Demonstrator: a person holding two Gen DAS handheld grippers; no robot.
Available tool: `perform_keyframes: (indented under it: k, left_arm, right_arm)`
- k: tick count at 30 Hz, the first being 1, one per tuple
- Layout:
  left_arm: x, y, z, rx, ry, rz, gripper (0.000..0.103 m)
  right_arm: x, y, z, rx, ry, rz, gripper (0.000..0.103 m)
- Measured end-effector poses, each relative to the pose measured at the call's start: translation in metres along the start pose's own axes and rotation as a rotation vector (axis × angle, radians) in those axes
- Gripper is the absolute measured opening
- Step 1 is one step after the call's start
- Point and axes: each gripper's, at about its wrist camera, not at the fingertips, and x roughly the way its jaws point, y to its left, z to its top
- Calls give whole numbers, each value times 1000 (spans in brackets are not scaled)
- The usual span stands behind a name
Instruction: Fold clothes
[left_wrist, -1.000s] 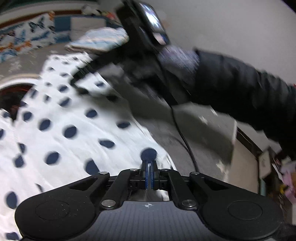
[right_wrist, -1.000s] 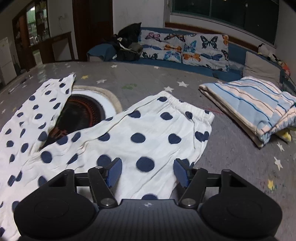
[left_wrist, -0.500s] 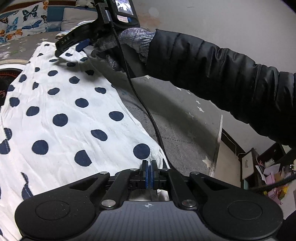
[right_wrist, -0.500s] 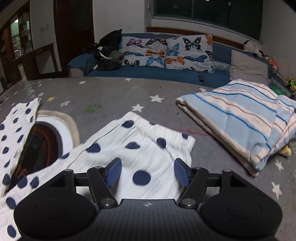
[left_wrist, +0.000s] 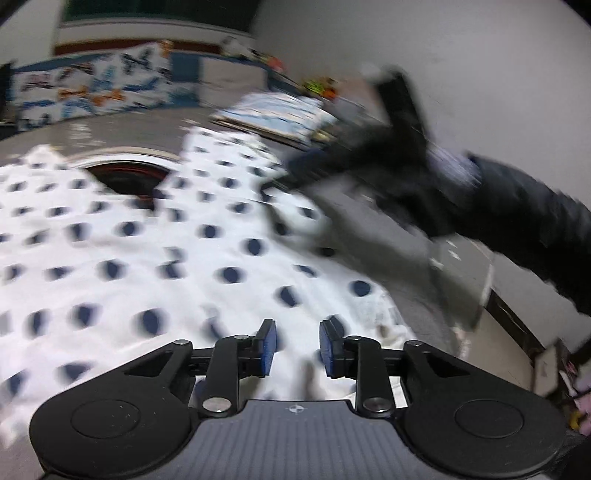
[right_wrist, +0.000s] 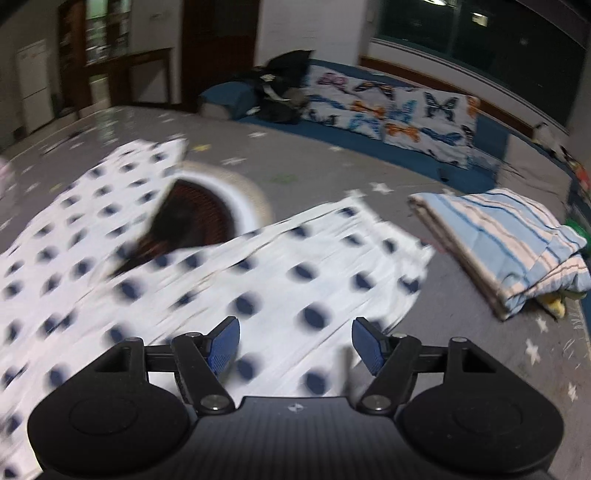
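dotted garment (right_wrist: 280, 280) x1 | striped quilt (right_wrist: 509, 240) x1 | butterfly cushions (right_wrist: 399, 110) x2

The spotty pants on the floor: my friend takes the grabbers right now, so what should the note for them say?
Left gripper: jaws opening, nothing pinched; the cloth lies under them.
Right gripper: jaws opening wide, nothing held, above the cloth near its gathered end.
Spotty pants: white with dark blue dots, spread on the grey star mat, two legs splayed apart in a V over a round heater.
Striped blanket: folded, lying apart to the right.
Done: the pants are laid out and let go.
Left: probably bring one leg over the other, then fold them shorter. The pictures are blurry, so look before grabbing.
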Motion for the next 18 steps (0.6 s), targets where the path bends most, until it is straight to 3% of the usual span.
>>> perform_keyframes:
  k: [10,18]
  left_arm:
    - [-78,42,-40,-212,-115,272,34]
    - [-91,50,-67,-317,-93,301,34]
  right_arm:
    - [-70,73,-58,-78,-39,112,75]
    - [-108,119,-87,-135,-69,193,75]
